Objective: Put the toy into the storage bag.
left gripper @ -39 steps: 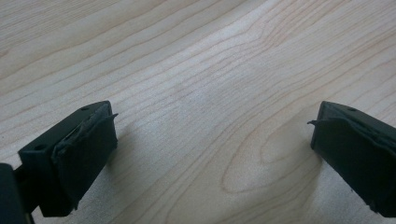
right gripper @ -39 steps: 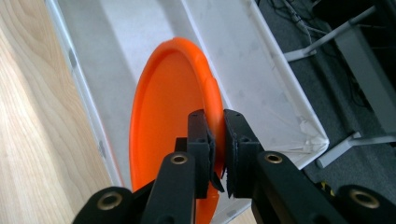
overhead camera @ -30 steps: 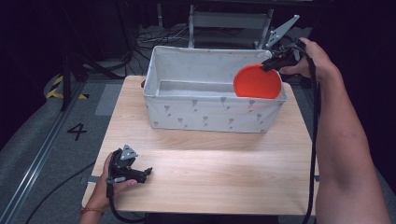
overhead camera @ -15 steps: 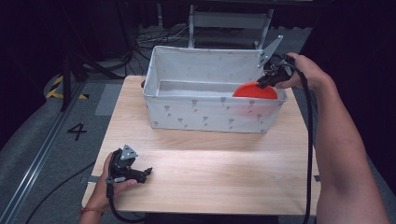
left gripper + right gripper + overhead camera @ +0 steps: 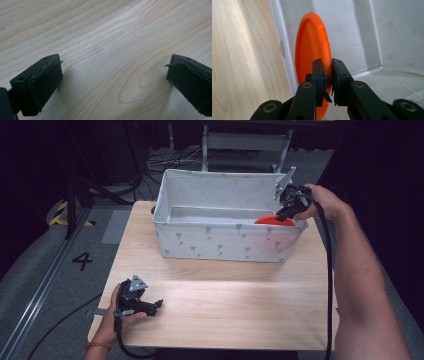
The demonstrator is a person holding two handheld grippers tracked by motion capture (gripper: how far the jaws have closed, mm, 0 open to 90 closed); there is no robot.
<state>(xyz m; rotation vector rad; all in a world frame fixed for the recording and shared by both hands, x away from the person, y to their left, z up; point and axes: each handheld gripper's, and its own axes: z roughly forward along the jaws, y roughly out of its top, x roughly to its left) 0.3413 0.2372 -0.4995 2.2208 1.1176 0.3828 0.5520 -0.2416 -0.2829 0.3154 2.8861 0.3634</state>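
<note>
While the right gripper (image 5: 329, 75) grips the orange plate's (image 5: 312, 47) rim inside the fabric bin (image 5: 220, 240), release remains; the left gripper (image 5: 112, 82) rests, jaws spread, on the table (image 5: 225, 310).

the plate (image 5: 312, 47) is bright orange. the fabric bin (image 5: 220, 240) is white with small grey marks, maybe little trees. the table (image 5: 225, 300) is light wood grain.

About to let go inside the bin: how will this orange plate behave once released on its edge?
The orange plate looks thin, stiff and probably light. Standing on edge beside the fabric bin wall, it will likely tip flat or lean. Its round rim may roll slightly when the right gripper opens.
</note>
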